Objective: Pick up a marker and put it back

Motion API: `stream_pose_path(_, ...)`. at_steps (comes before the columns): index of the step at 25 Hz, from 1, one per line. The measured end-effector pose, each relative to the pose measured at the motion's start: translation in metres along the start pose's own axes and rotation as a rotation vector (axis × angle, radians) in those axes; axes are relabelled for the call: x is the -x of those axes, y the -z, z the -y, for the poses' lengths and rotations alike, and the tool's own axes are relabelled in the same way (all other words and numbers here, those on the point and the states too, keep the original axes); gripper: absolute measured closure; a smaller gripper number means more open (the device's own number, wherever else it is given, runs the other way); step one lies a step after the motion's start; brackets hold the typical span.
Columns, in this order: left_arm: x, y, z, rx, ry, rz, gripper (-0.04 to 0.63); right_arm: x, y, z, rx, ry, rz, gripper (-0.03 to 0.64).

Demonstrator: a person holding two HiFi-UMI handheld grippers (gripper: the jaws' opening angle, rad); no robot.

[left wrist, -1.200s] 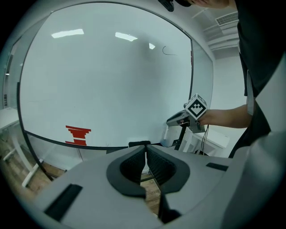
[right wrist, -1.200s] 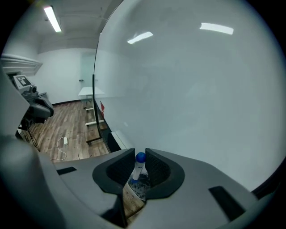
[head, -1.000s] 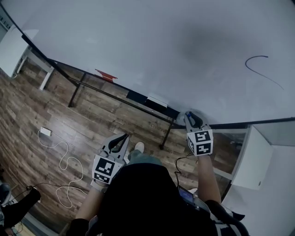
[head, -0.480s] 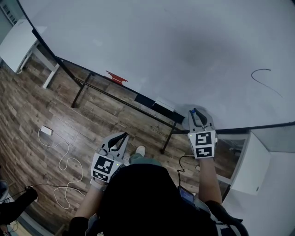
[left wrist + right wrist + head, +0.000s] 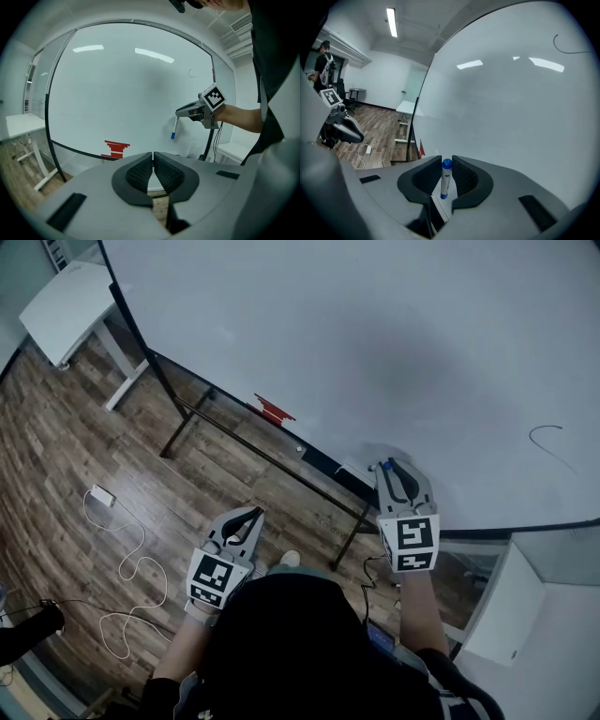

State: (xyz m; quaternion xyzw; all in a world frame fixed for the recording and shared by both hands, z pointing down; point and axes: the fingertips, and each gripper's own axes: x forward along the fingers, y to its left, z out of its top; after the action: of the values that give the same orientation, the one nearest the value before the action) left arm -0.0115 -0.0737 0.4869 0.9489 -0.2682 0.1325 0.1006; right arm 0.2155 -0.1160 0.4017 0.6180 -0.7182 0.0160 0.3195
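My right gripper (image 5: 392,470) was closed to a narrow gap on the marker (image 5: 446,180), both pads pressing its white barrel from either side. My left gripper (image 5: 246,521) held nothing; its jaws were together, pads meeting at the tips, and it hung lower and to the left over the wooden floor (image 5: 66,446).

The marker sat at the jaw tips, crosswise to them, not in line with them. Its long axis ran close to upright with a slight lean. In the right gripper view a blue end stood up between the pads. In the left gripper view the barrel hung below the right gripper's tips with a blue end lowest. It was just in front of the whiteboard (image 5: 375,334), low on the board's face. I could not tell whether it touched the surface.

A thin curved pen line (image 5: 548,439) was on the board, well off to the right of the marker. A red object (image 5: 273,410) sat along the board's lower edge to the left, and the stand's dark legs (image 5: 183,423) reached down to the floor beneath it. A white table (image 5: 70,310) stood beyond the board's left edge. A white cable with its adapter (image 5: 101,495) lay looped on the floor. Nothing stood between the marker and the board.
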Motion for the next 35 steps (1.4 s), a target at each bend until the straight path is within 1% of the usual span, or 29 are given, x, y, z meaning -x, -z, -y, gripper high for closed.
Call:
stream_pose_path(4, 0.02, -0.002, -0.026, 0.017, -0.077, 0.016, 0.569, -0.02, -0.027, -0.035, -0.02, -0.085, 0.057, 0.523)
stream_pose_path(8, 0.043, -0.006, -0.051, 0.048, -0.168, 0.036, 0.569, -0.037, -0.049, -0.077, -0.052, -0.198, 0.109, 0.523)
stream_pose_path(11, 0.059, -0.005, -0.063, 0.048, -0.208, 0.05, 0.569, -0.045, -0.062, -0.108, -0.062, -0.28, 0.146, 0.523)
stream_pose_path(16, 0.089, -0.004, -0.087, 0.056, -0.292, 0.073, 0.569, -0.049, -0.077, -0.159, -0.138, -0.416, 0.201, 0.523)
stream_pose_path(21, 0.11, -0.005, -0.104, 0.058, -0.365, 0.089, 0.569, -0.049, -0.081, -0.203, -0.146, -0.519, 0.229, 0.523)
stream_pose_path(28, 0.124, -0.007, -0.111, 0.062, -0.401, 0.105, 0.569, -0.04, -0.076, -0.242, -0.116, -0.605, 0.232, 0.523)
stream_pose_path(35, 0.12, -0.008, -0.104, 0.047, -0.371, 0.095, 0.569, -0.032, -0.068, -0.255, -0.121, -0.619, 0.216, 0.523)
